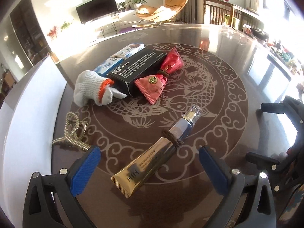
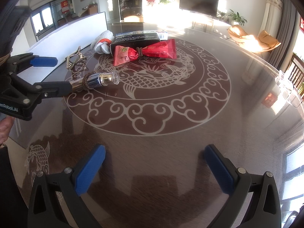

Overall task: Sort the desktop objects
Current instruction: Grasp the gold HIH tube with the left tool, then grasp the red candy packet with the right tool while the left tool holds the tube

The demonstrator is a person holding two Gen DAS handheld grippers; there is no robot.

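Left gripper (image 1: 150, 163) spread around the gold tube (image 1: 152, 155), slick and soft — grab mid-body; right gripper (image 2: 154, 167) open, empty.

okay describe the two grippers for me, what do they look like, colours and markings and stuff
Both match. The left gripper and right gripper have black plastic frames with triangular cut-outs and silver rivets at the pivots. The jaws carry blue ribbed pads. Seen from the right wrist view, the left gripper's body bears white lettering, partly cut off, reading "enRobot.AI". No cables or sleeves are visible.
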